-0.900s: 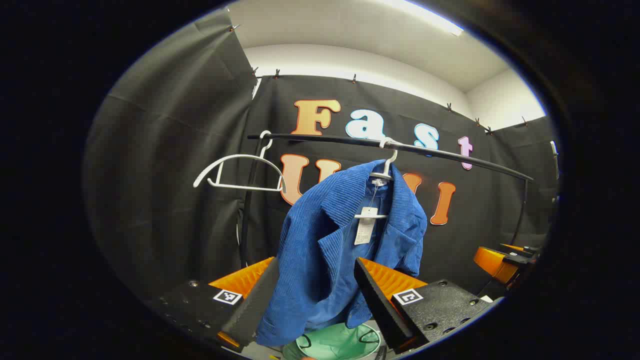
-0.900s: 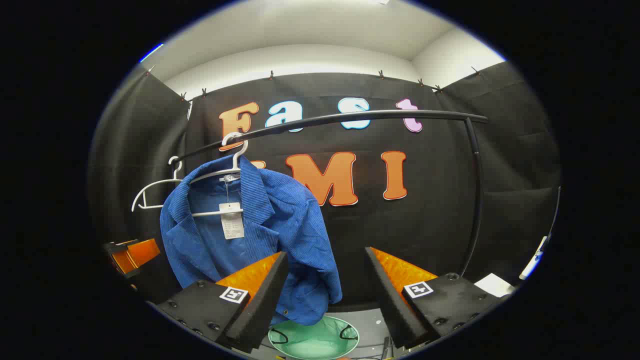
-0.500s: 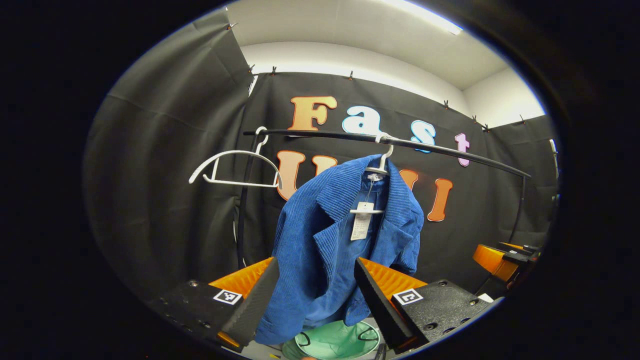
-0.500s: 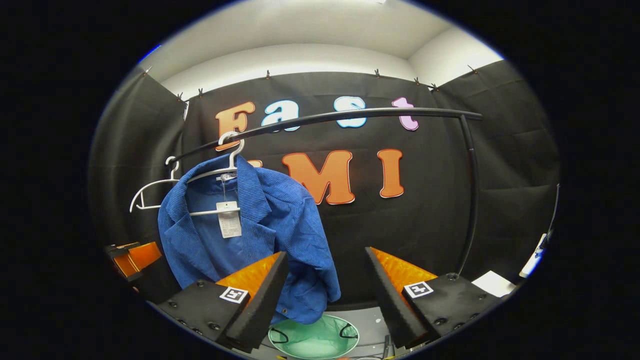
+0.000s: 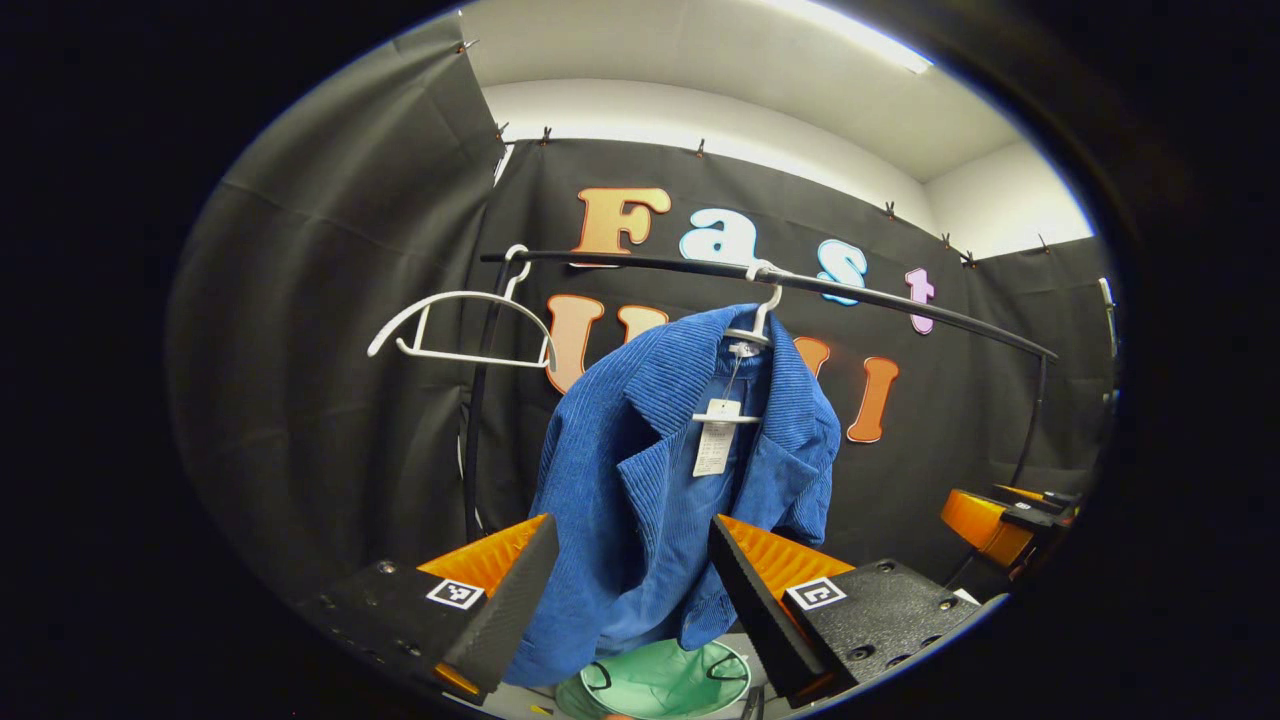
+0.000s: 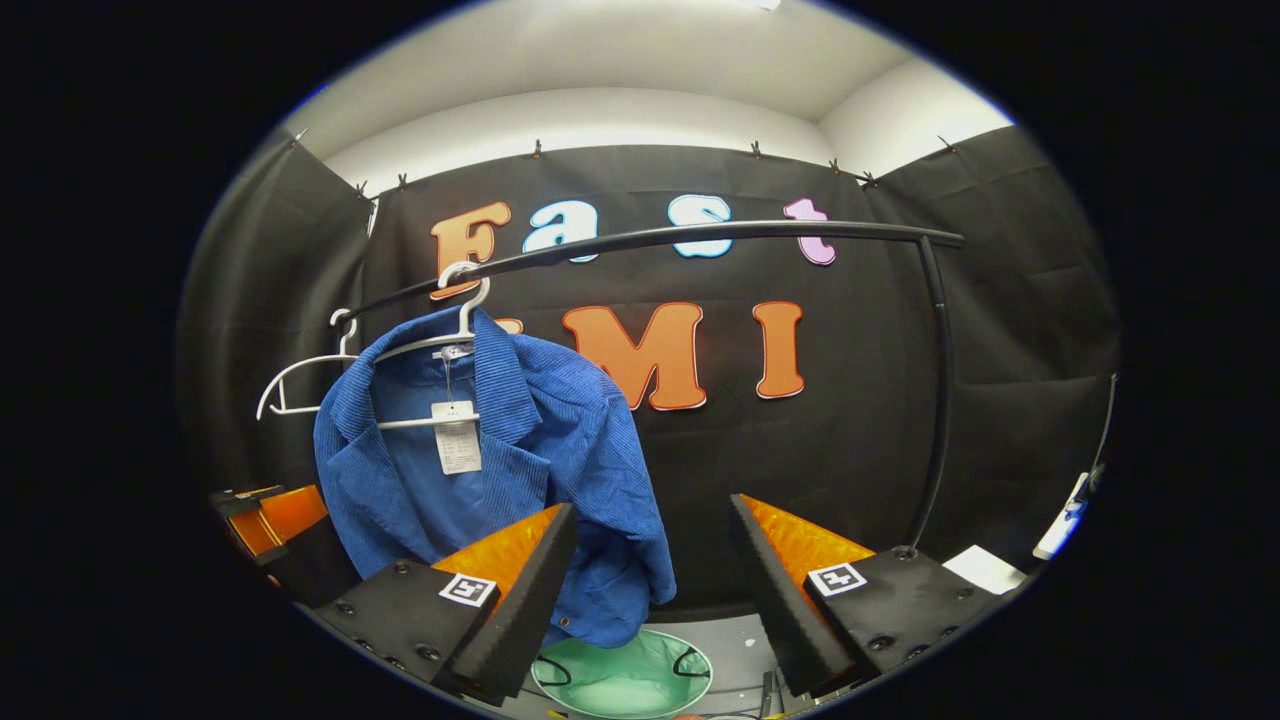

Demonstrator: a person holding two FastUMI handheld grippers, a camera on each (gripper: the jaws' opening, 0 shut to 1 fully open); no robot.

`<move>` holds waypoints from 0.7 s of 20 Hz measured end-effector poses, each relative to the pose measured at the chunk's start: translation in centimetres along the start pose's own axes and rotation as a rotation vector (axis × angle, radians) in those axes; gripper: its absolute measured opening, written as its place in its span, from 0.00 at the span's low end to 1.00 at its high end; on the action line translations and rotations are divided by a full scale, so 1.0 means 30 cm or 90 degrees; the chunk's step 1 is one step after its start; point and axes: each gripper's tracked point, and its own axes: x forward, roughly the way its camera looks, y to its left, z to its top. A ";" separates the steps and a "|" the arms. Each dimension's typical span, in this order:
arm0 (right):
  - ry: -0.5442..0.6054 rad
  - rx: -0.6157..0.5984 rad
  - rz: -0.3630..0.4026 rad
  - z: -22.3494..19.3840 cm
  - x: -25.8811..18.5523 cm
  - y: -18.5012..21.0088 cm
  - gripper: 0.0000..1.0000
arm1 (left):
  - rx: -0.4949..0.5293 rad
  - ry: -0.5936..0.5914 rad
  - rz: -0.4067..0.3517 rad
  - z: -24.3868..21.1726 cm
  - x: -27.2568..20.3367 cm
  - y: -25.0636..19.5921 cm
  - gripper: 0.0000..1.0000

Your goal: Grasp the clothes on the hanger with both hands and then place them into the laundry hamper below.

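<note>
A blue corduroy jacket (image 5: pixel 650 470) (image 6: pixel 560 450) with a white tag hangs on a white hanger (image 5: pixel 755 320) (image 6: pixel 450 335) from a black rail (image 5: pixel 880 300) (image 6: pixel 700 235). Under it on the floor stands a mint green hamper (image 5: pixel 665 680) (image 6: pixel 620 675) with black handles. My left gripper (image 5: pixel 633 560) is open in front of the jacket, and the cloth shows between its fingers without touching them. My right gripper (image 6: pixel 652 550) is open too, with the jacket's right edge just behind its left finger. The right gripper (image 5: pixel 1000 520) also appears at the far right of the left gripper view, and the left gripper (image 6: pixel 270 515) at the far left of the right gripper view.
An empty white hanger (image 5: pixel 455 325) (image 6: pixel 300 385) hangs at the rail's left end. The rail's black uprights (image 5: pixel 475 430) (image 6: pixel 935 400) stand on either side. White paper (image 6: pixel 985 570) lies low at the right.
Both views have shifted slightly: the jacket and rail sit a little higher in the left gripper view. Both grippers stay open, and the jacket still hangs on its hanger.
</note>
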 end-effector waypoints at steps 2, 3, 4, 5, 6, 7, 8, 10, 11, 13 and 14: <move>0.001 0.002 0.008 -0.005 0.009 0.010 0.98 | -0.003 0.002 -0.002 -0.001 0.011 -0.008 0.95; 0.001 0.004 0.014 -0.003 0.017 0.012 1.00 | -0.004 0.002 0.000 0.001 0.011 -0.014 0.92; 0.000 0.006 0.020 0.002 0.022 0.014 1.00 | -0.004 0.001 0.004 0.001 0.014 -0.018 0.95; -0.002 0.006 0.026 0.000 0.039 0.023 0.98 | -0.002 -0.001 0.009 0.002 0.019 -0.020 0.95; -0.002 0.005 0.033 0.000 0.052 0.021 0.98 | 0.000 -0.001 0.015 0.001 0.025 -0.024 0.95; 0.001 0.003 0.042 -0.002 0.066 0.023 0.98 | -0.001 0.001 0.021 -0.003 0.033 -0.031 0.95; 0.002 0.005 0.053 -0.002 0.085 0.027 0.98 | -0.003 0.001 0.027 -0.006 0.043 -0.039 0.95; 0.006 0.010 0.076 0.000 0.123 0.038 0.98 | -0.006 0.001 0.045 -0.005 0.061 -0.046 0.95; 0.009 0.013 0.089 0.000 0.143 0.046 0.98 | -0.007 0.001 0.053 -0.006 0.070 -0.050 0.95; 0.015 0.021 0.122 -0.006 0.174 0.074 0.98 | -0.004 -0.002 0.070 -0.005 0.089 -0.059 0.92; 0.017 0.022 0.140 -0.008 0.189 0.091 0.98 | -0.002 -0.003 0.080 -0.004 0.102 -0.059 0.91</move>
